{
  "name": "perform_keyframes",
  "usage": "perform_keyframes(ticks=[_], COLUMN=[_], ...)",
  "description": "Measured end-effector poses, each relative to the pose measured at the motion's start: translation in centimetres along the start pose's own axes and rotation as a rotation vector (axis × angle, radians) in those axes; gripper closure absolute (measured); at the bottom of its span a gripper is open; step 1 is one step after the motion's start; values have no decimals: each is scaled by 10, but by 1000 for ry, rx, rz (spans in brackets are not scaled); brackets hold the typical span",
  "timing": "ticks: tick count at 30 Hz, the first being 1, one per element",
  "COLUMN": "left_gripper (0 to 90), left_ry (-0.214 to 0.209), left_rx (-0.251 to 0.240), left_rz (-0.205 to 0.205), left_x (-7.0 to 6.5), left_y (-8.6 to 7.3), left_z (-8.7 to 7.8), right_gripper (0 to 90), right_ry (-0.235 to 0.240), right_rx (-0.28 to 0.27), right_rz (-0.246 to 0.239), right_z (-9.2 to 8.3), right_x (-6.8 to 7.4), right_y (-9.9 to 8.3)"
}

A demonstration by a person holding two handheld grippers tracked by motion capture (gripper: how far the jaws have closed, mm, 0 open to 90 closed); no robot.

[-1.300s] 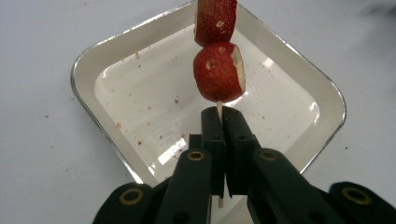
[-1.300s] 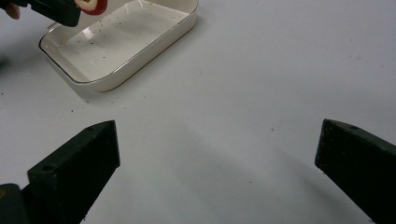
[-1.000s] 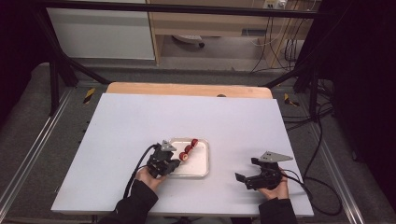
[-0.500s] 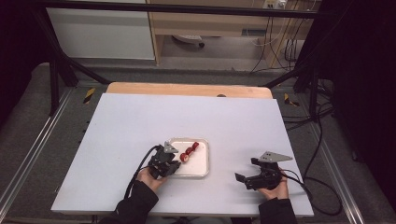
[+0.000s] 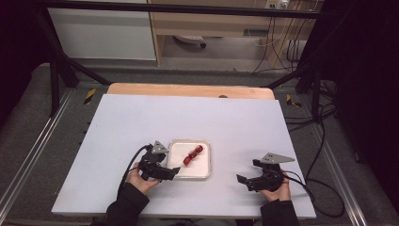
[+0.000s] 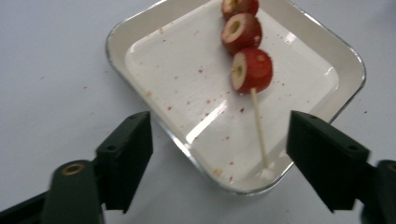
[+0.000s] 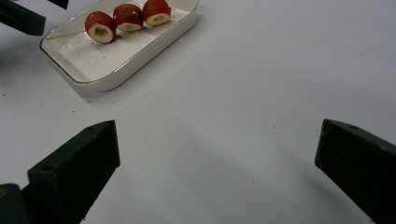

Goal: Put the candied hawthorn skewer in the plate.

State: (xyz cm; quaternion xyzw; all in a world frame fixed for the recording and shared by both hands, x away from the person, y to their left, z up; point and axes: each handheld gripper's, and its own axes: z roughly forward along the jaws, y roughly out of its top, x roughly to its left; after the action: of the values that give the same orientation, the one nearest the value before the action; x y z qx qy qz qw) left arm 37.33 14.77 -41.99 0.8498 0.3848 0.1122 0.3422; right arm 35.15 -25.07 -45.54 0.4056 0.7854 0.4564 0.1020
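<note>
Desk (image 5: 141, 122) pale and crumb-flecked around the tray (image 5: 202, 169); left tool (image 6: 219, 158) just opened wide off the skewer (image 6: 258, 126), right tool (image 7: 217, 163) wide, empty

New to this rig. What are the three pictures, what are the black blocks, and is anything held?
A person sits at a white table holding a hand-held two-jaw gripper in each hand; there is no robot arm. The high view looks down from above. The other two views come from cameras riding on each gripper, and the black blocks are that gripper's own jaws. On the table sits a tray with a skewer of red fruit pieces. The left gripper has just been opening; the stick lies free between its jaws. The right gripper is open over bare table, holding nothing.
</note>
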Motion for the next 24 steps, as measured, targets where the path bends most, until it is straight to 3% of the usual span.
perform_keyframes(ticks=[5, 9, 11, 24], left_gripper=[114, 73, 72, 68], left_ry=[-20, 5, 17, -22], left_rx=[-15, -10, -14, -84], left_rz=[-26, -2, 4, -41], left_x=[14, 25, 31, 65], left_y=[-13, -28, -36, -83], left_z=[-15, -25, -29, -47], right_gripper=[5, 5, 5, 4], right_ry=[1, -1, -2, -9], right_rx=[-1, 3, 7, 27], right_rz=[5, 6, 4, -4], right_z=[0, 0, 1, 2], right_x=[0, 0, 0, 0], right_y=[0, 0, 0, -1])
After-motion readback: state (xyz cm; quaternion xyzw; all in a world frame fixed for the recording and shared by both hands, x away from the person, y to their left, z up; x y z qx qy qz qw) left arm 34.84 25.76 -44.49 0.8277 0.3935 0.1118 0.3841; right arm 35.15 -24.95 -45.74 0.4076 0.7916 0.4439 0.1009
